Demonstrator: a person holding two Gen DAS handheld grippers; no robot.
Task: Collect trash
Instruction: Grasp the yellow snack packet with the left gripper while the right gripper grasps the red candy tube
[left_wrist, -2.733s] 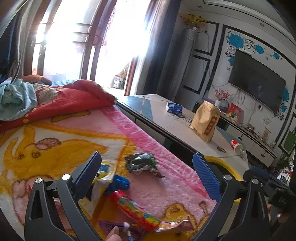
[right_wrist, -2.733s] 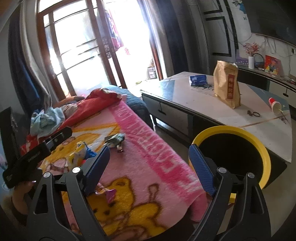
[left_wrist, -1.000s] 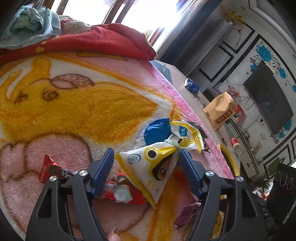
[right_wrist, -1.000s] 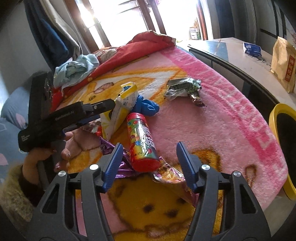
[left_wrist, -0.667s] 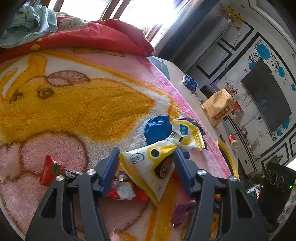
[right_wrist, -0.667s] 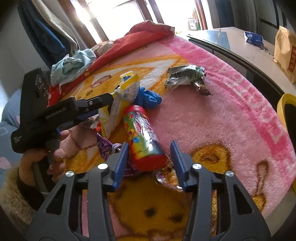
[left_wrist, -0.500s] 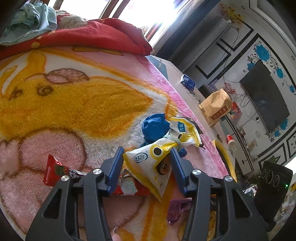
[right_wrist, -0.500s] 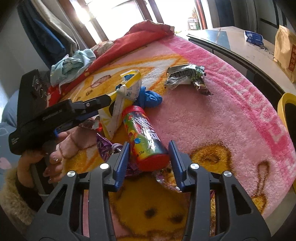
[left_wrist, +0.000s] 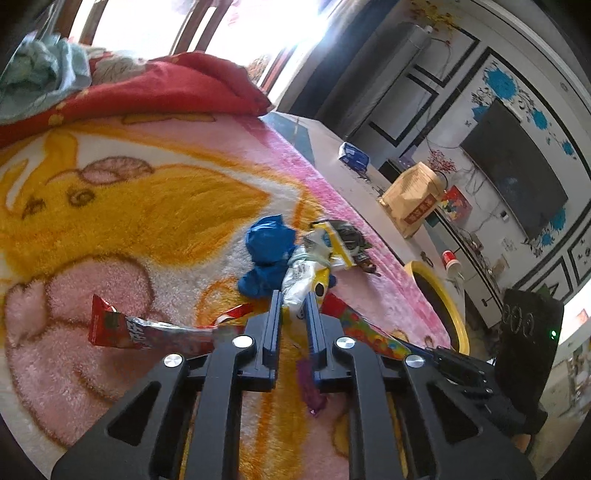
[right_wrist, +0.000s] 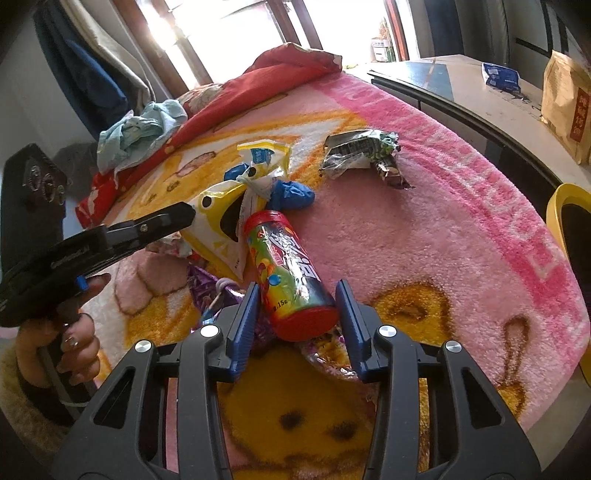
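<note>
Since a moment ago, your left gripper (left_wrist: 292, 308) has pinched the yellow snack bag (left_wrist: 303, 275). Your right gripper (right_wrist: 295, 317) straddles the candy tube (right_wrist: 286, 273), jaws open. Its long axis runs straight between them.

Strong daylight through windows (left_wrist: 155, 26) at top of both my views, blown out to white glare. In my left wrist view, glare washes out detail around window frames. Pink blanket (right_wrist: 424, 229) brightly lit, colours saturated; only soft shadows under wrappers. Heavy fisheye bending: desk (right_wrist: 491, 107) edge curves, corners vignette to black. I see near hand-held gripper bodies slightly soft, mid-scene sharp. No motion blur noticeable.
</note>
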